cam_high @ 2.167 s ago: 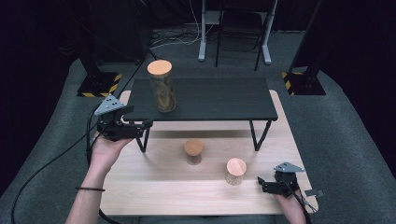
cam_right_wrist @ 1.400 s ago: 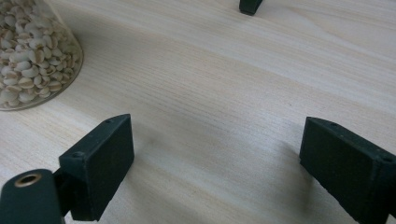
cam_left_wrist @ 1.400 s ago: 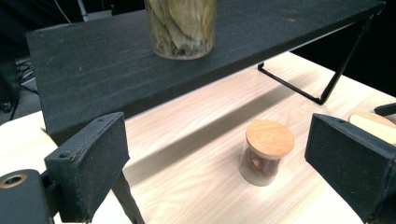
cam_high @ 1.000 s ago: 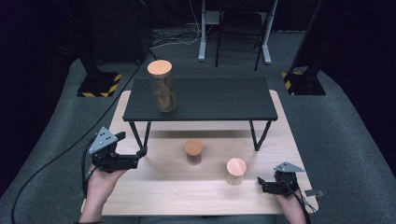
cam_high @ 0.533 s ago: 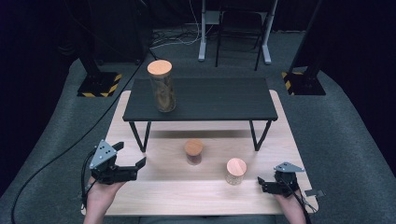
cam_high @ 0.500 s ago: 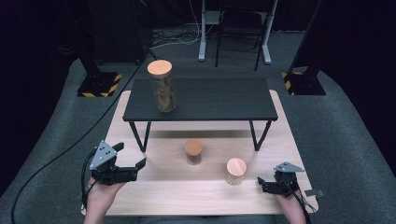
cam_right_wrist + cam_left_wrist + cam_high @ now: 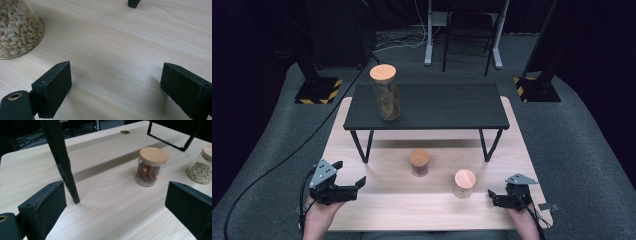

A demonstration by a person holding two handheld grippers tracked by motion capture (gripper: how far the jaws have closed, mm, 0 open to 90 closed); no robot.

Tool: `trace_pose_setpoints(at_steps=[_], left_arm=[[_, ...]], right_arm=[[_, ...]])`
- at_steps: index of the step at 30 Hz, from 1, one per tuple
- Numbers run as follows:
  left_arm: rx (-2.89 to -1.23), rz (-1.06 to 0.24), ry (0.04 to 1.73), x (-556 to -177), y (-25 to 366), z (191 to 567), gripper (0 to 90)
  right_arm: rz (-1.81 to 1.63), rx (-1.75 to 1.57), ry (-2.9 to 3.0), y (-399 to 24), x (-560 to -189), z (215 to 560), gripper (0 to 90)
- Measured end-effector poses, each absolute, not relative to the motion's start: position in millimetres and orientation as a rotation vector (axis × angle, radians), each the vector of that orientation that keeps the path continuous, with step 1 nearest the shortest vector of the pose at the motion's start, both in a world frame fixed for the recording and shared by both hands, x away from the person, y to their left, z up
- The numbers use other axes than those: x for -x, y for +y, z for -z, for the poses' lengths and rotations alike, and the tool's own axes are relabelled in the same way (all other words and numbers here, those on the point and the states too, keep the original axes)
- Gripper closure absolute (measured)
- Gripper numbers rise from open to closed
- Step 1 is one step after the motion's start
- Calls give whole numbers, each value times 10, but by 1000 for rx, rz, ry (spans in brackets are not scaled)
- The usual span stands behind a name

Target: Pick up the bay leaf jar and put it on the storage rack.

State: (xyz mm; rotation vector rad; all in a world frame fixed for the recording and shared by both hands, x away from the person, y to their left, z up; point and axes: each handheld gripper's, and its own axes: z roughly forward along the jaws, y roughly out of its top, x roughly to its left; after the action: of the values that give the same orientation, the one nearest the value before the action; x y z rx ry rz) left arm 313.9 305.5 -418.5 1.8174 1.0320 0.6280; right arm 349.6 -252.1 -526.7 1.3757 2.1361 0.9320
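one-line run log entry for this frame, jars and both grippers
left gripper: open, empty, low over table | right gripper: open, empty, beside grain jar | red-filled jar: mid table | tall jar: on black shelf

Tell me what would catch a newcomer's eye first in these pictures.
Probably the tall jar with a wooden lid, standing alone at the left end of the black shelf. Next, two small jars on the wooden table in front of the shelf: one with dark red contents near the middle, one with pale grains to its right. An open tool sits at each near corner, left and right.
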Motion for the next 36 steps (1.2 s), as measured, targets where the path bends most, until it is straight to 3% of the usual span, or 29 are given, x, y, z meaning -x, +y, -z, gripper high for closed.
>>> trace_pose_setpoints(at_steps=[36], left_arm=[[-1919, -552, 1186, -3393, 3180, 5109, 49]], right_arm=[[-931, -1379, 2135, -2525, -3496, 5267, 93]])
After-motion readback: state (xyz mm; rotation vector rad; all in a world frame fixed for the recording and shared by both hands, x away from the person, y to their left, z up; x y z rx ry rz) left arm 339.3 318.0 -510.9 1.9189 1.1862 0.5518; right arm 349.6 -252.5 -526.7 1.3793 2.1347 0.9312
